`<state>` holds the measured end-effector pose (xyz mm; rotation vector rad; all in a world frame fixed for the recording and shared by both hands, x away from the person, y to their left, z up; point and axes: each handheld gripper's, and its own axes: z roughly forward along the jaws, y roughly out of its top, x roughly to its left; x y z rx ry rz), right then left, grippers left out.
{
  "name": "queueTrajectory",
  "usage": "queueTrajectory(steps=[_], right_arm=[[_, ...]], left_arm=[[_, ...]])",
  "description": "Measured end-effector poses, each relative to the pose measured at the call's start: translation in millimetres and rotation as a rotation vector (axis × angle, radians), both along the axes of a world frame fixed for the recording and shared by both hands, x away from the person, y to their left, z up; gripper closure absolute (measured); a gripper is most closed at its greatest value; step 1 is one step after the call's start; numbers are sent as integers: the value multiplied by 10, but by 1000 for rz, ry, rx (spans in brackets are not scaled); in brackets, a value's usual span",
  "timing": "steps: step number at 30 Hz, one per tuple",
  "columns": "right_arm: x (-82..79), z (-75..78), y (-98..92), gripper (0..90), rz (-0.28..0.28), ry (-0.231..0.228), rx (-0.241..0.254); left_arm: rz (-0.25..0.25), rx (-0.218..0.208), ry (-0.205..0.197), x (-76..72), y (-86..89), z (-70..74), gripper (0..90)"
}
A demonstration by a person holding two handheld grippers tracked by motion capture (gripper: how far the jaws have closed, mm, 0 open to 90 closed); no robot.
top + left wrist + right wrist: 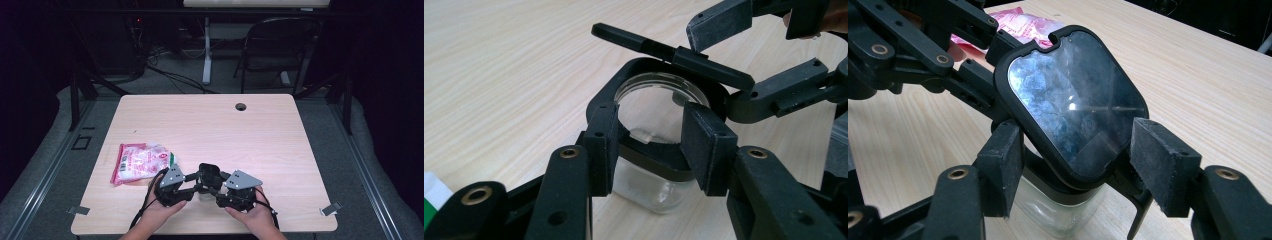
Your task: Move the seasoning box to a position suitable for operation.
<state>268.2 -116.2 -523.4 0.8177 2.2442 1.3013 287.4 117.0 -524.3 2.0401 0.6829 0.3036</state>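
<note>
A small clear glass jar (651, 165) stands on the light wood worktop (210, 125) near its front edge, about midway between the front corners. It has a black collar round its mouth and a hinged black lid (1073, 105) with a clear window, tilted open above the mouth. From the left tool's view the jar looks empty: through the round mouth only the glass base and the worktop's wood grain appear. A small clear tab sits at the near rim.

The left tool (654, 145) has its jaws set either side of the jar's collar, at a middling width; whether the pads press on the collar cannot be told. The right tool (1078, 170) has its jaws spread wide on both sides of the tilted lid, with a gap between each pad and the lid's edge, so it grips nothing. In the left tool's view, one jaw of the right tool lies right against the raised lid.

A pink and white sealed packet (141, 162) lies flat towards the worktop's front left corner, just beside the left tool.
</note>
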Motion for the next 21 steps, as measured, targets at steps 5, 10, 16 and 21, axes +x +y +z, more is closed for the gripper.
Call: queueTrajectory(steps=[5,10,16,21], right_arm=[[-4,-6,-2,389,-3,1,8],[-1,-5,-2,389,-6,0,8],[2,-7,-1,388,-6,0,12],[3,-9,-4,390,-13,5,28]], left_arm=[[3,1,-11,-4,0,-9,593],[3,2,-13,-5,0,-10,593],[6,2,-8,-7,-2,-8,596],[8,1,-7,-8,-3,-8,596]])
